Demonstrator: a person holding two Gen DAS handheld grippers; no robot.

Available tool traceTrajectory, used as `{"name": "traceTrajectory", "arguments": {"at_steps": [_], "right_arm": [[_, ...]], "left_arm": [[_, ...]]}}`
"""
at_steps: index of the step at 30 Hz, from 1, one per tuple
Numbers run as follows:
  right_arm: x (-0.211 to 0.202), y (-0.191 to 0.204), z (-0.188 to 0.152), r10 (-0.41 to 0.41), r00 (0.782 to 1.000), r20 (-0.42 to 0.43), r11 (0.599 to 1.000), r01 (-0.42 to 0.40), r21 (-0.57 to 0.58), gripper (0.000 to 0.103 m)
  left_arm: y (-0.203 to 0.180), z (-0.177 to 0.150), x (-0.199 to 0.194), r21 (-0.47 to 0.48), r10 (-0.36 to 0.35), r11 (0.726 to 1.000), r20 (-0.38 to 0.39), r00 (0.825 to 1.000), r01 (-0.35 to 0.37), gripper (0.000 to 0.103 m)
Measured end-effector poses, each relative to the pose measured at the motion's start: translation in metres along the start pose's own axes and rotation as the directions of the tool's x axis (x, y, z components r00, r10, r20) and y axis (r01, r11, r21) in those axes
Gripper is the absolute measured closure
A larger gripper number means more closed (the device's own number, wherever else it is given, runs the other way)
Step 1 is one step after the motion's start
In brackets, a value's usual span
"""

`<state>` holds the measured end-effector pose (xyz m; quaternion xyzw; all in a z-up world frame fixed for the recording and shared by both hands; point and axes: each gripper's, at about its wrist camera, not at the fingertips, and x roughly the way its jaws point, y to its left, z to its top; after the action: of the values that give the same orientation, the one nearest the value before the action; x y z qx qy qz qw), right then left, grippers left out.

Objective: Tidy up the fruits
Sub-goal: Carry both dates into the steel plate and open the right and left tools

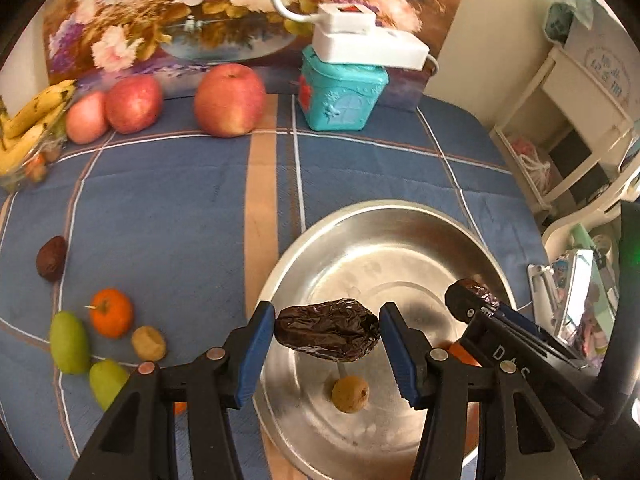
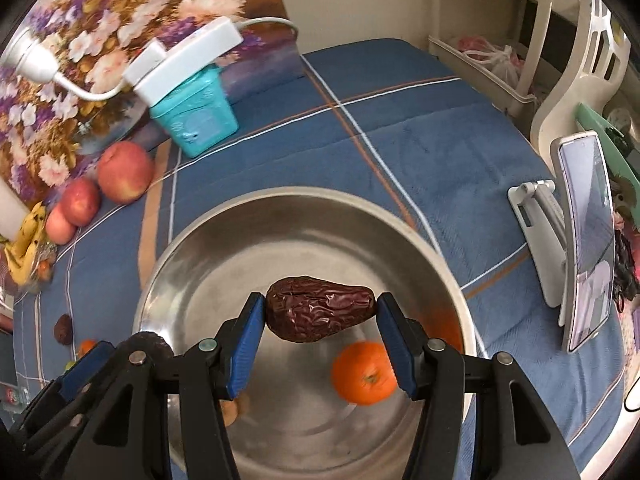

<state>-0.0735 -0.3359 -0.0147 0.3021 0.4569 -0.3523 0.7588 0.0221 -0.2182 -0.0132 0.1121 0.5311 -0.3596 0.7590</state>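
The table [image 1: 168, 200], under a blue checked cloth, carries the steel bowl [image 1: 360, 220], the landmark for all that follows. Beyond the bowl and to its left stand three apples [image 1: 230, 100], with a bunch of bananas [image 1: 28, 124] further left. Inside the bowl lie a mandarin [image 2: 366, 372] and a small brown fruit [image 1: 351, 394]. Left of the bowl, on the cloth, remain a second mandarin [image 1: 110, 312], two green fruits [image 1: 69, 342], another brown fruit [image 1: 149, 343] and a loose date [image 1: 51, 258]. The left tool [image 1: 328, 336] pinches a wrinkled date [image 1: 327, 334] above the bowl; the right tool [image 2: 320, 312] pinches a red date [image 2: 320, 308] above it likewise. Judged step: depositing small fruits. The next move calls for lowering each date close to the bowl floor, then spreading the fingers, since a high drop could bounce.
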Motion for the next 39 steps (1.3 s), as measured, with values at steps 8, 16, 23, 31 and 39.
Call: {"name": "traceTrajectory", "arguments": {"at_steps": [8, 16, 23, 31, 39], "right_arm": [[0.012, -0.014, -0.001, -0.017, 0.999, -0.036, 1.0, 0.018, 0.017, 0.044], [0.006, -0.016, -0.001, -0.023, 0.999, -0.035, 1.0, 0.023, 0.015, 0.044], [-0.011, -0.016, 0.002, -0.022, 1.0, -0.017, 1.0, 0.022, 0.008, 0.044], [-0.019, -0.011, -0.005, -0.023, 0.999, -0.022, 1.0, 0.022, -0.008, 0.044], [-0.025, 0.008, -0.022, -0.003, 1.0, -0.028, 0.998, 0.001, -0.059, 0.044]], "left_arm": [[-0.006, -0.003, 0.007, 0.018, 0.002, 1.0, -0.025, 1.0, -0.001, 0.045], [-0.008, -0.006, -0.003, 0.024, -0.014, 1.0, -0.028, 1.0, 0.015, 0.044], [0.0, -0.009, -0.014, 0.007, -0.011, 1.0, -0.027, 1.0, 0.011, 0.043], [0.035, -0.012, -0.025, -0.066, 0.057, 0.996, -0.017, 0.998, -0.058, 0.043], [0.069, -0.026, -0.036, -0.143, 0.132, 0.981, -0.017, 0.991, -0.133, 0.043]]}}
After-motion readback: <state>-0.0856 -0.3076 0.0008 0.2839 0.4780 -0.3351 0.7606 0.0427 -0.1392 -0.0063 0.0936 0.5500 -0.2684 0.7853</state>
